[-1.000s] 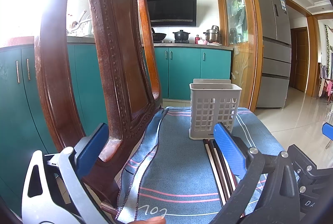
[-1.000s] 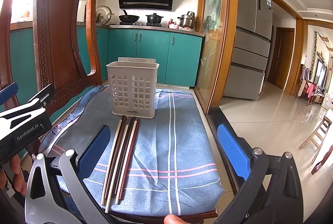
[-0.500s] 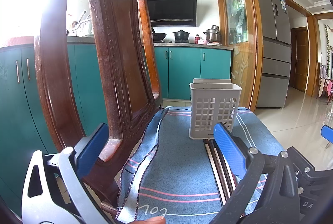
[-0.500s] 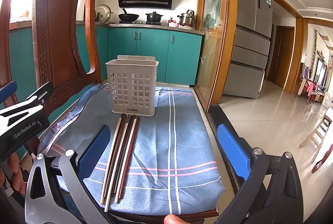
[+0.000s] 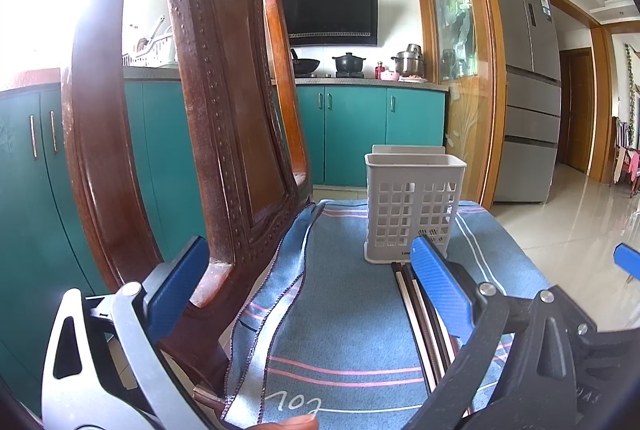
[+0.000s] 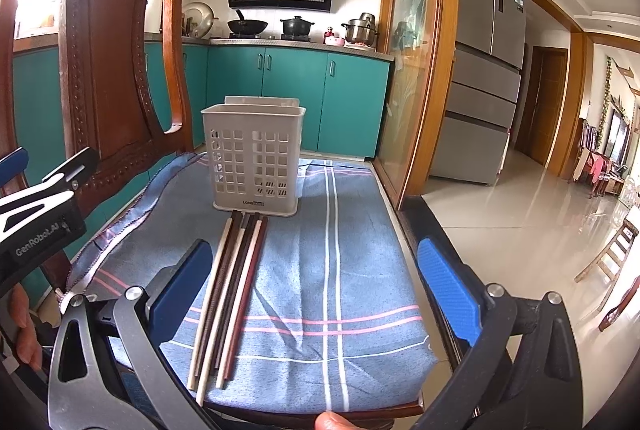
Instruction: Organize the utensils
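Right gripper [image 6: 316, 294] hangs at the near edge of the chair seat, blue pads spread wide and gripping nothing. Left gripper [image 5: 310, 286] sits beside it, likewise released, its left pad out past the carved chair back [image 5: 224, 134]. Between the right gripper's pads and just ahead, a bundle of chopsticks [image 6: 232, 290] lies flat on the blue striped cloth [image 6: 340, 270], light and dark sticks side by side, running from the near edge toward the far side. Their far tips reach the foot of the white perforated utensil holder [image 6: 254, 160], standing upright toward the seat's far edge, left of the cloth's white stripes.
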`<state>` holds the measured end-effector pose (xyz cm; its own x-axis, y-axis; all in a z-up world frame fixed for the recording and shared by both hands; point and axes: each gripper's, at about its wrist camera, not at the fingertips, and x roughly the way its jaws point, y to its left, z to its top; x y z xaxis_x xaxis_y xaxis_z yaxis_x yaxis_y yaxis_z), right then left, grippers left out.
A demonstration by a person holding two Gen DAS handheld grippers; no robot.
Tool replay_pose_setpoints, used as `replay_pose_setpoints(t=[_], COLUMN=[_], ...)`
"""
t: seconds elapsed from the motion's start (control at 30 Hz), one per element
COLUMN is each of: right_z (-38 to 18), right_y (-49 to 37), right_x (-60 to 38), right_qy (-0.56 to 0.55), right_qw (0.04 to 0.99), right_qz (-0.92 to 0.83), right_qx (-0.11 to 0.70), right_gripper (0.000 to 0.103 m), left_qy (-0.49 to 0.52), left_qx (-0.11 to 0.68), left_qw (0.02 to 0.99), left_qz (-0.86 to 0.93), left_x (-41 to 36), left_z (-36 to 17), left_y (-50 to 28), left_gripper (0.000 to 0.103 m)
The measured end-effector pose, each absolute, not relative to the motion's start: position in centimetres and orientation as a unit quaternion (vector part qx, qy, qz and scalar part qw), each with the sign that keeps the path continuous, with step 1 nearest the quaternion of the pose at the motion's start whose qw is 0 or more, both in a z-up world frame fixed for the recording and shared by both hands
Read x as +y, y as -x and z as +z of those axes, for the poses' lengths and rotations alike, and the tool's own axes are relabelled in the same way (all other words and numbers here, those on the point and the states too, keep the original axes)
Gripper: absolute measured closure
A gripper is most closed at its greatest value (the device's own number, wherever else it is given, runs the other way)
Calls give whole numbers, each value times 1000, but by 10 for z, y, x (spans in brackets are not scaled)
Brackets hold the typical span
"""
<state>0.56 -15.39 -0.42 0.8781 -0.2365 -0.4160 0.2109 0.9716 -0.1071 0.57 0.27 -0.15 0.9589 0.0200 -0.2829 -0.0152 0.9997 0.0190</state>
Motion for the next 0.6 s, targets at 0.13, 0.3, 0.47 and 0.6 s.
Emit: replay_pose_setpoints(t=[0.13,0.3,0.47,0.6], right_z=[-8,-23,-42,-46], right_y=[-12,-29,-36,-38], right_x=[-167,-185,-199,-202], right_qy=[28,36,4,0], right_qw=[963,948,942,940], right_qz=[-132,-140,-111,-106], right_qx=[232,283,318,324], right_gripper=[3,3,11,31], left_qy=[-20,-24,-34,-24], left_qx=[168,209,245,295], left_qw=[986,977,968,954], left_qz=[8,-16,-39,-57], left_x=[-1,-6,-15,-20], left_z=[-6,-14,-26,-33], left_y=[-15,-26,-36,-57], left_gripper=[3,3,6,58])
